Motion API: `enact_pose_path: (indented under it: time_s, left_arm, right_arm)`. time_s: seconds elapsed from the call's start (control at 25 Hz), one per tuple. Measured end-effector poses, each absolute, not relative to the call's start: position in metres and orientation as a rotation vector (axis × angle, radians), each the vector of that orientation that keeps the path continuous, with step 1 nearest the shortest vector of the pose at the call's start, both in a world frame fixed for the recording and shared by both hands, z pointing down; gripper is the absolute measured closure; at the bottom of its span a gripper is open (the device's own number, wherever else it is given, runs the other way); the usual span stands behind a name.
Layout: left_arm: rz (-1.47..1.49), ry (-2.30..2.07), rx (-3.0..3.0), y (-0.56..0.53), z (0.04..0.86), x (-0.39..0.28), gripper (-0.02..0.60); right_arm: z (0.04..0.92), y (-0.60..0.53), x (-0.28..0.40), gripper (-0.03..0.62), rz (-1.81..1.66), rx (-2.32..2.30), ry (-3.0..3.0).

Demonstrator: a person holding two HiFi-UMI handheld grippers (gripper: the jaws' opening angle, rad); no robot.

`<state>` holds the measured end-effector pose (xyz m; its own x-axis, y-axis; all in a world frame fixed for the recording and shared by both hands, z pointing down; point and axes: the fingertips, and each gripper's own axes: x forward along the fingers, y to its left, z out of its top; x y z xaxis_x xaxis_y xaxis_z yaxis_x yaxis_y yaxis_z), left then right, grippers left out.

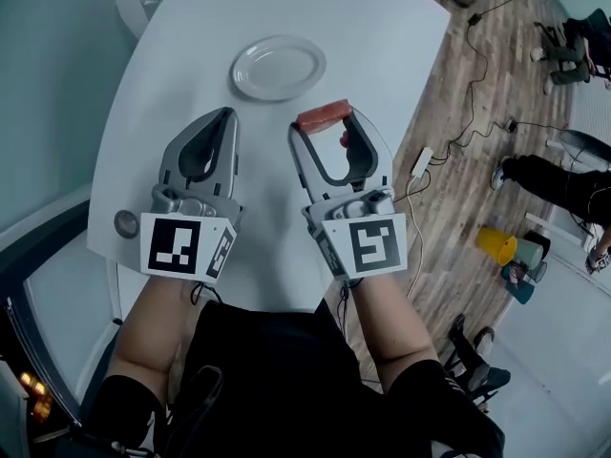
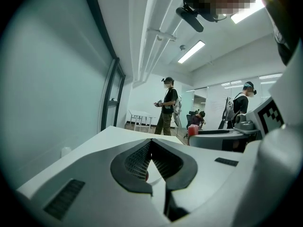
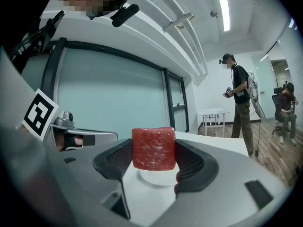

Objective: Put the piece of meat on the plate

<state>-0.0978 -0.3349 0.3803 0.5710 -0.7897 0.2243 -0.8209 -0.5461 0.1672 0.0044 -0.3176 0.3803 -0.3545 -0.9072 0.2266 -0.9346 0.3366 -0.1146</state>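
A red marbled piece of meat (image 1: 323, 115) (image 3: 153, 148) is clamped between the tips of my right gripper (image 1: 325, 123) (image 3: 153, 151), held above the white table (image 1: 382, 55). The white oval plate (image 1: 278, 68) lies empty on the table just beyond and to the left of the meat; in the right gripper view the plate (image 3: 156, 178) shows below the meat. My left gripper (image 1: 225, 117) (image 2: 150, 150) hovers beside the right one with its jaws closed together and nothing in them.
The table's right edge drops to a wooden floor with cables and a power strip (image 1: 422, 161). A small white object (image 1: 132, 10) stands at the table's far left edge. People (image 3: 239, 100) stand in the room behind.
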Motion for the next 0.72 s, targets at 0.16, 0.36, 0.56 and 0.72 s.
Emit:
enact_pose_path:
  time_s: [0.16, 0.36, 0.56, 0.72]
  left_arm:
    - [0.188, -1.331, 2.539, -0.348, 0.393, -0.097, 0.578]
    - [0.226, -1.295, 2.549, -0.371, 0.416, -0.088, 0.578]
    - [0.281, -1.258, 2.543, -0.384, 0.438, -0.082, 0.578]
    - [0.326, -1.244, 2.528, -0.393, 0.459, -0.079, 0.578]
  right_arm:
    - [0.395, -0.331, 0.0, 0.312, 0.36, 1.693, -2.442]
    - [0.422, -0.353, -0.001, 0.312, 0.39, 1.665, -2.412]
    - [0.45, -0.364, -0.004, 0.312, 0.423, 1.592, -2.377]
    - [0.471, -0.376, -0.006, 0.311, 0.45, 1.543, -2.346]
